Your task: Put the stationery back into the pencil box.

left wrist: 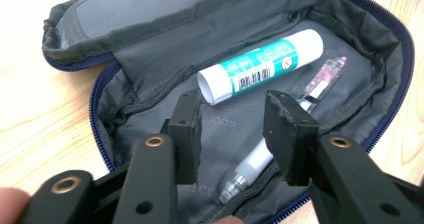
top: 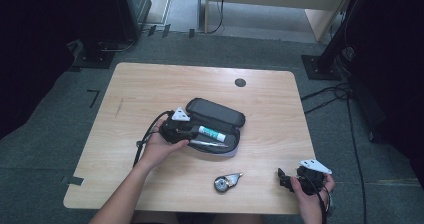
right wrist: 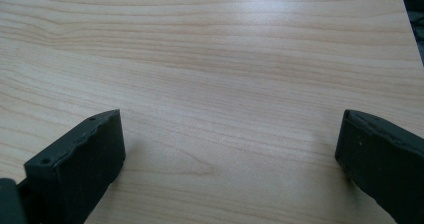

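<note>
left tongs over open pencil case, right tongs idle at near table edge.

left gripper (left wrist: pixel 232 134) hangs just above the open pencil case (left wrist: pixel 150 59), jaws apart with nothing between them. glue stick (left wrist: pixel 260 66) lies in the case just beyond the jaw tips, white cap end nearest the left jaw. pen (left wrist: pixel 255 166) lies below and between the jaws, running past the right jaw toward a pink-tipped end; whether a jaw touches it cannot be told. in the high view the left gripper (top: pixel 192 132) sits at the case's left end, and a correction tape roller (top: pixel 226 181) lies on the table (top: pixel 150 89) between the two grippers, nearer the right. right gripper (right wrist: pixel 230 154) jaws wide apart, holding nothing, over bare wood.
</note>
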{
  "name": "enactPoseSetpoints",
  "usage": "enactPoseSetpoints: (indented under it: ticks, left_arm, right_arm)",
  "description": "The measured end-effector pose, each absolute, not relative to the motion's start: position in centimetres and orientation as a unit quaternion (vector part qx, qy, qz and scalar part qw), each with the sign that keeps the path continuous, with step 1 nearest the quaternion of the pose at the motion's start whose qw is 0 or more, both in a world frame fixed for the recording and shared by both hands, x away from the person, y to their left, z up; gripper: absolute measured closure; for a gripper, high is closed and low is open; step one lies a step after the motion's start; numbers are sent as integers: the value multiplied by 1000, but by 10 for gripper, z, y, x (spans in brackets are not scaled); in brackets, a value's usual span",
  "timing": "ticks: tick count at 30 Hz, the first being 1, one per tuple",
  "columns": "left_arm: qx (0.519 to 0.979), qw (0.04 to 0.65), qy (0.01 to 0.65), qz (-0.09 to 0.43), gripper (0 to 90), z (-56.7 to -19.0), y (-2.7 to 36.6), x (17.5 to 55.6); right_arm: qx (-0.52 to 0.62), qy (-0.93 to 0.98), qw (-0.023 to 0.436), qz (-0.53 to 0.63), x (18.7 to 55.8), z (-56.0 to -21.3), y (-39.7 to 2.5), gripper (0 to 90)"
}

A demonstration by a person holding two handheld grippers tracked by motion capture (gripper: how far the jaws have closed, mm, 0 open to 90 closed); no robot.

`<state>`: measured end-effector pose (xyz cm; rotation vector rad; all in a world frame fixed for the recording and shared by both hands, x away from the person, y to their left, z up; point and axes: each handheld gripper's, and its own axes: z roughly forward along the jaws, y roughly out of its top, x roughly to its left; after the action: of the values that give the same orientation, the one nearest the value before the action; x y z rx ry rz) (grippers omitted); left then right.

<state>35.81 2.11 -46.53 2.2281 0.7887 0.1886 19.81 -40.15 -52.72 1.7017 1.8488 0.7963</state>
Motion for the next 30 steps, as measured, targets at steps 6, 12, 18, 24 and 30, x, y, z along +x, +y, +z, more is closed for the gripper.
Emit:
enactPoseSetpoints:
  ticks: [6, 12, 18, 24, 30]
  left_arm:
    - [844, 407, 342, 69, 427, -460, 36, 353]
    - [823, 418, 377, 81, 241, -460, 57, 342]
    - [805, 423, 408, 85, 137, -464, 81, 331]
    - [798, 410, 430, 103, 52, -469, 102, 318]
    - [793, 402, 442, 120, 23, -480, 116, 297]
  right_arm:
    - [625, 679, 250, 292, 198, -527, -401, 0]
    - [623, 677, 255, 299, 197, -526, -402, 79]
    - [611, 672, 243, 341, 190, -520, -399, 172]
    - [548, 706, 231, 385, 181, -502, -381, 228]
    - [502, 729, 201, 421, 178, -492, -362, 208]
